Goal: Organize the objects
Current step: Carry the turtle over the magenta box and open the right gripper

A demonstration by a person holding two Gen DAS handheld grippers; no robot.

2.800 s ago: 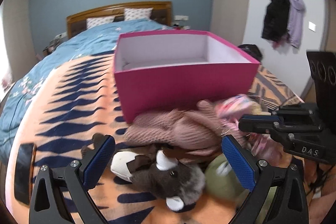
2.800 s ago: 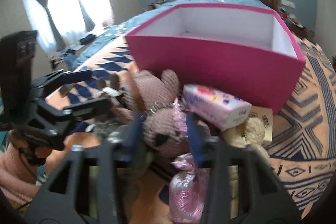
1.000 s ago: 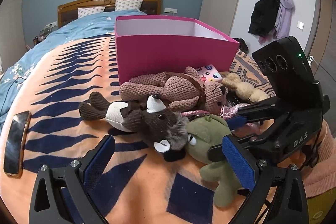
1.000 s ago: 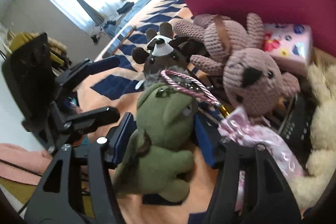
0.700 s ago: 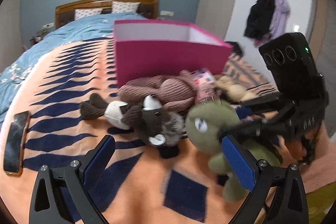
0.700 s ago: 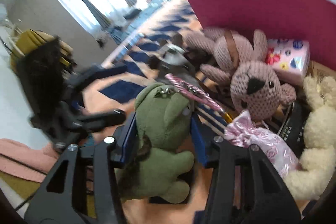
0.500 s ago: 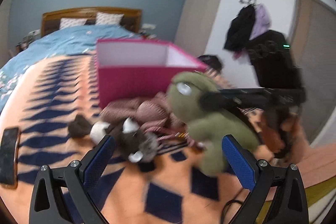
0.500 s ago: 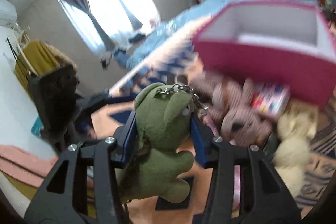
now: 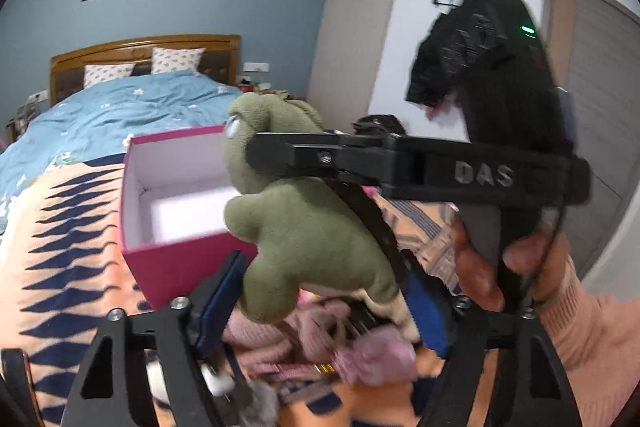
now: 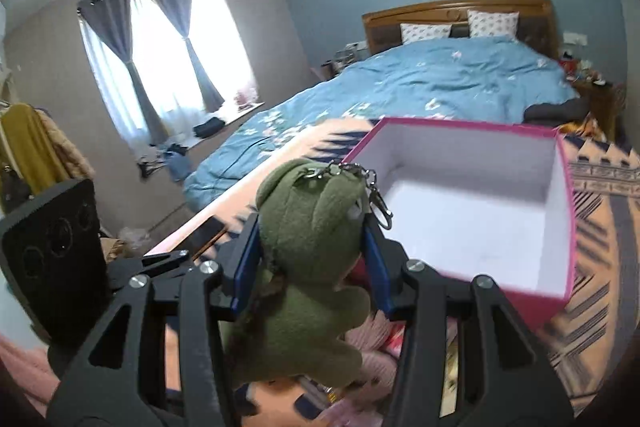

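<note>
A green plush toy (image 10: 312, 307) with a metal key clip (image 10: 378, 203) hangs in the air, my right gripper (image 10: 312, 227) shut on its head. It hovers at the near left corner of the open pink box (image 10: 460, 125), which has a bare white inside. In the left wrist view the green plush toy (image 9: 312, 227) hangs in front of the pink box (image 9: 180, 267), and the right gripper (image 9: 320, 157) reaches in from the right. My left gripper (image 9: 320, 267) sits low with its jaws closing, and its pads press on nothing. The toy's legs dangle just beyond its tips.
Below lie a pink knitted plush (image 9: 260, 331) and a shiny pink bag (image 9: 376, 351) on the orange and navy blanket (image 9: 60, 247). A phone (image 10: 204, 231) rests near the blanket's left edge. A person's hand (image 9: 520, 267) grips the right tool. The blue duvet (image 10: 440, 83) spreads behind the box.
The right gripper has lifted the green plush off the pile and carried it up toward the box. The left gripper has risen too, and its pads now stand closer together.
</note>
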